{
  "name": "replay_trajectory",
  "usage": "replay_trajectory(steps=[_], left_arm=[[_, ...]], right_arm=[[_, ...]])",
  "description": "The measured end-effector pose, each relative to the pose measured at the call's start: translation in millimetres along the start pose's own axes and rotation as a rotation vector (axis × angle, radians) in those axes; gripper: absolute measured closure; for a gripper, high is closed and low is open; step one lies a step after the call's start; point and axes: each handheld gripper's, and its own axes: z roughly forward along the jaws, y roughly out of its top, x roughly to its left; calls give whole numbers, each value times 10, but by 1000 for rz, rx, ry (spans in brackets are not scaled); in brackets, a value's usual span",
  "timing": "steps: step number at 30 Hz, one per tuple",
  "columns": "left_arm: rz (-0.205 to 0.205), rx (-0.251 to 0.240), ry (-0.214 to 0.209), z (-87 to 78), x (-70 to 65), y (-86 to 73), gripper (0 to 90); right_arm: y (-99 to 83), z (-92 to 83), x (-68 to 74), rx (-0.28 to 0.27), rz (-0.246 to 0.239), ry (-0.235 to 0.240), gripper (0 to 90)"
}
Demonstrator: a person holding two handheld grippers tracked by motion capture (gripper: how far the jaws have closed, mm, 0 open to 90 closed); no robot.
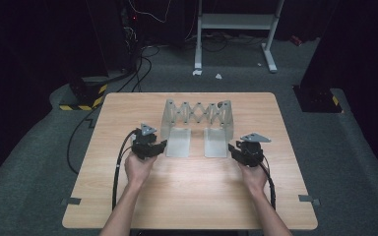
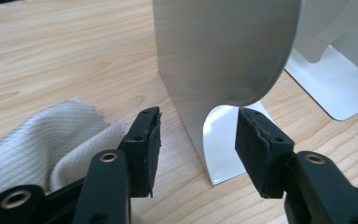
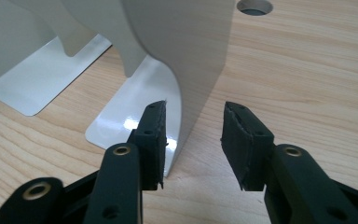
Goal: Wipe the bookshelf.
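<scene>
- High view: a grey metal expanding rack with a scissor-lattice back and two flat foot plates (image 1: 197,125) stood open near the middle of the light wooden counter (image 1: 187,191), with the left gripper (image 1: 158,146) at its left end panel and the right gripper (image 1: 232,149) at its right end panel.
- The step in hand looked like working the rack by its two end panels. To do it well, each gripper would need to seat squarely over the thin panel edge, low near the foot, and both should move evenly so the lattice does not skew.
- Left gripper view: the jaws stood about half open, straddling the upright panel (image 2: 223,51); neither pad pressed on it, so nothing was held. A white ribbed cloth (image 2: 51,140) lay on the counter beside it.
- Right gripper view: the jaws of the right gripper (image 3: 193,140) were likewise about half open around the panel edge (image 3: 186,56). The inner pad sat just beside the metal, without a grip.
</scene>
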Motion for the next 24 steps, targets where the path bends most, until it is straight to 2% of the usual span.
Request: replay_trajectory(steps=[5,8,15,24], left_arm=[[-8,-11,1,-96,45,-35,484],[-13,-12,13,-151,84,-63,482],[-17,-30,36,-280,142,-91,474],[-52,-65,38,-421,200,-184,464]], right_arm=[[-7,-81,-61,-18,4,-9,571],[-4,-103,-89,-23,24,-2,557],[-14,-185,-129,-37,27,0,547],[-78,-316,-220,-56,40,-8,545]])
